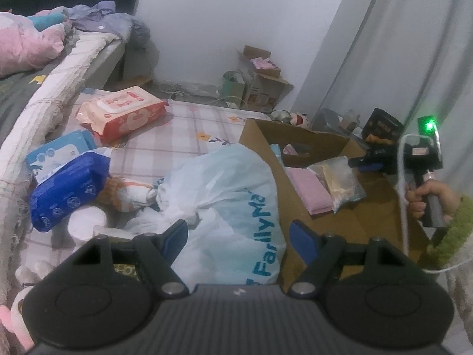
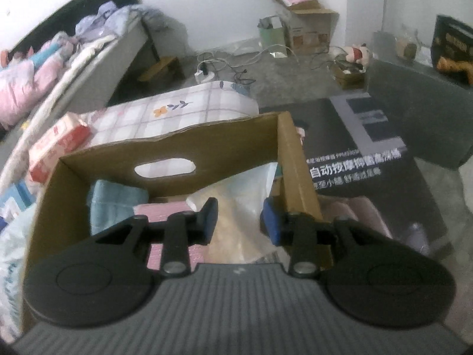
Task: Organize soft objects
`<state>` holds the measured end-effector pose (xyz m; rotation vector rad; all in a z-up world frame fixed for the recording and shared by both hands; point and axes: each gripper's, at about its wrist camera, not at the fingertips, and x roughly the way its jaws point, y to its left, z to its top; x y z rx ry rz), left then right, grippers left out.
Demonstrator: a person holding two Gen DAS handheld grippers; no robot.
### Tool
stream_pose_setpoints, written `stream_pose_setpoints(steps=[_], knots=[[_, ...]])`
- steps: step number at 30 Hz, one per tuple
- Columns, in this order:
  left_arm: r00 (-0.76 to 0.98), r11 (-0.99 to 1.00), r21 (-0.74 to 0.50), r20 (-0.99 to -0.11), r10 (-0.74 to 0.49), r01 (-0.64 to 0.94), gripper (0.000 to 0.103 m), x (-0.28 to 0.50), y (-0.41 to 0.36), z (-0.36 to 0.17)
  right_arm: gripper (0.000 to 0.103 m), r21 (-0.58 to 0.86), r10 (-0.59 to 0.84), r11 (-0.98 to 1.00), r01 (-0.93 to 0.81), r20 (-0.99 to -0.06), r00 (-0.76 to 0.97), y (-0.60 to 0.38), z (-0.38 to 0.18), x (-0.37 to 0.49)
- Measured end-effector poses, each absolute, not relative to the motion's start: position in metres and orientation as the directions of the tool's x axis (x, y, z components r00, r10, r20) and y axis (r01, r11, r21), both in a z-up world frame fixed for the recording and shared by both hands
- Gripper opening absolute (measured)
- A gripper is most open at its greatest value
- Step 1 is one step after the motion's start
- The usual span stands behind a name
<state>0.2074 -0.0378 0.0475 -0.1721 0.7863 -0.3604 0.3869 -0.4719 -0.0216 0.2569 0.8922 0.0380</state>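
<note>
While I hold both tools:
My left gripper [image 1: 239, 233]: wide apart, empty, over the white FamilyMart bag [image 1: 230, 195].
My right gripper [image 2: 238, 219]: a little apart, empty, above the clear packet [image 2: 236, 207] in the cardboard box [image 2: 165, 151].

Left gripper [image 1: 239, 230] is seen low in its frame, jaws spread wide with nothing clamped. Right gripper [image 2: 238, 217] is parted too, nothing pinched. At the left view's right edge, its handle is gripped by a hand [image 1: 428, 199] in a green sleeve.

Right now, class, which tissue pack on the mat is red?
The red wipes pack, lying farthest back; the two nearer packs are blue.
</note>
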Motion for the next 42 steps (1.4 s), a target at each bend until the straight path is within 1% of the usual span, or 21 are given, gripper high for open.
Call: stream_pose_setpoints(steps=[2, 3, 8, 10, 12, 16, 19, 22, 25, 28, 32, 35, 37, 39, 42], knots=[[0.648, 0.927, -0.281, -0.663, -0.374, 0.248, 0.077, 0.205, -0.035, 0.046, 0.033, 0.294, 0.19, 0.954, 0.068, -0.759, 0.623, -0.471, -0.022, 0.379], [0.647, 0.928, -0.28, -0.665, -0.372, 0.245, 0.077, 0.204, -0.034, 0.045, 0.033, 0.297, 0.194, 0.952, 0.066, -0.759, 0.621, -0.468, -0.023, 0.378], [0.65, 0.931, -0.284, -0.668, -0.363, 0.229, 0.077, 0.197, -0.026, 0.044, 0.033, 0.22, 0.134, 0.973, 0.072, -0.792, 0.595, -0.449, -0.038, 0.389], [0.656, 0.935, -0.278, -0.667, -0.354, 0.221, 0.079, 0.193, -0.022, 0.044, 0.033, 0.144, 0.078, 0.987, 0.07, -0.813, 0.577, -0.436, -0.048, 0.395], [0.666, 0.939, -0.267, -0.664, -0.341, 0.215, 0.081, 0.189, -0.017, 0.046, 0.033, 0.116, 0.055, 0.99, 0.075, -0.833, 0.55, -0.43, -0.057, 0.399], [0.695, 0.954, -0.227, -0.654, -0.297, 0.195, 0.082, 0.181, -0.003, 0.05, 0.033, 0.149, 0.075, 0.985, 0.089, -0.83, 0.553, -0.426, -0.053, 0.397], [0.72, 0.962, -0.203, -0.639, -0.272, 0.184, 0.082, 0.176, 0.01, 0.055, 0.033, 0.197, 0.1, 0.975, 0.105, -0.804, 0.586, -0.426, -0.03, 0.387], [0.749, 0.971, -0.17, -0.618, -0.238, 0.168, 0.082, 0.173, 0.023, 0.061, 0.034, 0.254, 0.156, 0.965, 0.069, -0.766, 0.624, -0.416, 0.002, 0.373], [0.772, 0.98, -0.149, -0.604, -0.198, 0.135, 0.082, 0.174, 0.04, 0.066, 0.035, 0.329, 0.257, 0.944, -0.01, -0.719, 0.646, -0.389, 0.036, 0.363], [0.785, 0.988, -0.121, -0.601, -0.151, 0.098, 0.082, 0.183, 0.056, 0.07, 0.041, 0.417, 0.385, 0.903, -0.106, -0.673, 0.631, -0.351, 0.061, 0.361], [0.803, 0.997, -0.015, -0.593, -0.067, 0.072, 0.081, 0.202, 0.072, 0.076, 0.044, 0.565, 0.569, 0.803, -0.188, -0.634, 0.524, -0.287, 0.069, 0.379], [0.801, 0.996, 0.057, -0.598, -0.02, 0.068, 0.08, 0.228, 0.087, 0.077, 0.044, 0.644, 0.655, 0.741, -0.192, -0.629, 0.417, -0.235, 0.059, 0.403], [0.782, 0.998, 0.059, -0.623, 0.007, 0.039, 0.078, 0.249, 0.102, 0.073, 0.044, 0.661, 0.678, 0.726, -0.19, -0.641, 0.361, -0.197, 0.049, 0.426], [0.742, 1.0, 0.016, -0.67, 0.004, 0.008, 0.066, 0.271, 0.118, 0.065, 0.045, 0.654, 0.677, 0.731, -0.195, -0.661, 0.323, -0.165, 0.042, 0.447], [0.665, 0.998, -0.059, -0.746, -0.03, -0.022, 0.061, 0.302, 0.137, 0.047, 0.045, 0.654, 0.679, 0.733, -0.188, -0.686, 0.261, -0.119, 0.024, 0.479]])
